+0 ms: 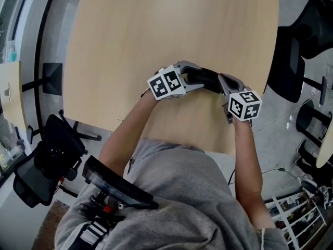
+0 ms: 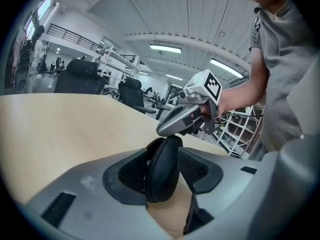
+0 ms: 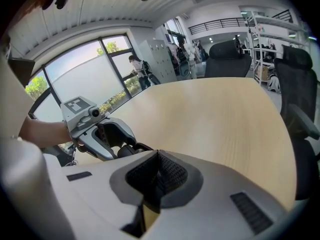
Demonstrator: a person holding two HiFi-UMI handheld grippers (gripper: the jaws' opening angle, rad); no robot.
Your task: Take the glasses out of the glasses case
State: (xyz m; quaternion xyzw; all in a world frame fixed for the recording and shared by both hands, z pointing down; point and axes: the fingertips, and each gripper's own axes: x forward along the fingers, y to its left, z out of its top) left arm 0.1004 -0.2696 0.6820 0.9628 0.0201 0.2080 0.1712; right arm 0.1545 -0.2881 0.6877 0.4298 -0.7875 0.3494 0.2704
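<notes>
Around the glasses case [image 1: 203, 80], table [image 1: 156, 35], chairs [image 1: 290, 61].

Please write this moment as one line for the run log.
left tool: open, glasses case between its jaws | right tool: shut, at the case's other end

One desk [image 1: 130, 40]. Two hand-held grippers in the middle of the head view: one left hand-held gripper [image 1: 201, 79] and one right hand-held gripper [image 1: 222, 85]. One black glasses case [image 2: 162, 169]. One person [image 1: 171, 191], with two bare forearms. At least two black chairs: one at the lower left [image 1: 49, 160], one at the upper right [image 1: 291, 61]; those farther off are too small to count.
</notes>
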